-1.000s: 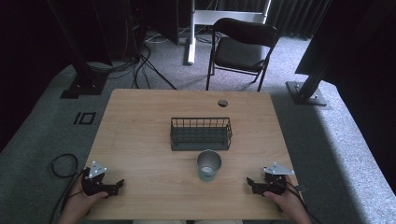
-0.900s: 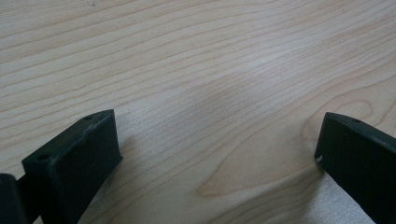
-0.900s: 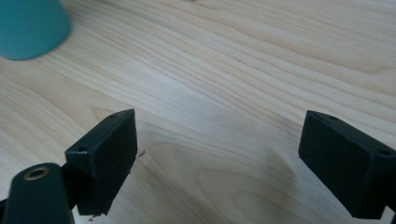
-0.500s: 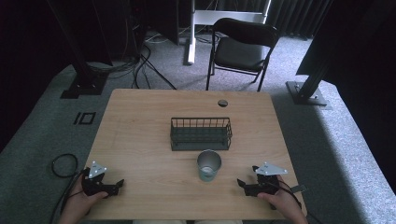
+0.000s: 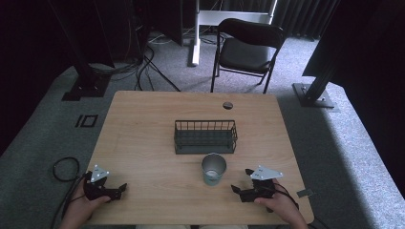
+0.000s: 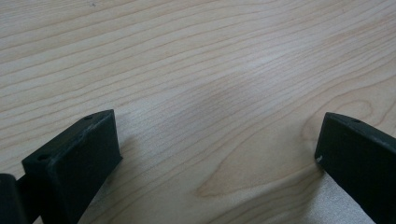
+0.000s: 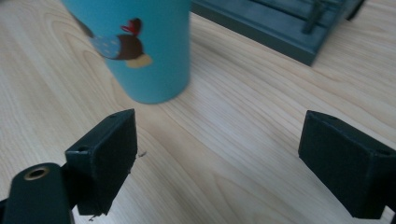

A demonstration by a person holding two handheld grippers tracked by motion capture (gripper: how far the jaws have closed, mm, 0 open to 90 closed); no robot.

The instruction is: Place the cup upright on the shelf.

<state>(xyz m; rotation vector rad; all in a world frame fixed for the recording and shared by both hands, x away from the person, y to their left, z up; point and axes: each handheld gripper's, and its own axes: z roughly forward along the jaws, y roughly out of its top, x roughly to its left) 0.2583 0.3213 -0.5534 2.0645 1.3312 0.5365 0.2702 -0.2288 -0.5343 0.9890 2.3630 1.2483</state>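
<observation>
1. Left tool (image 5: 106, 190) sits low at the table's (image 5: 143, 143) near left corner, jaws wide apart over bare wood.
2. Right tool (image 5: 248, 188) at the near right has its jaws spread too, nothing between them.
3. Just beyond it stands a blue cup (image 7: 135, 46), upright.
4. Behind the cup sits a wire basket (image 5: 205, 137), mid-table.

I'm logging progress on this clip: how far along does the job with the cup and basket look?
Nothing looks done: the cup stands upright on the table, just in front of the wire basket, which appears empty. In hand: the right gripper, jaws open, points at the cup from close by without touching it. The left gripper sits open over bare wood. Grasping and whatever move follows are left.
</observation>
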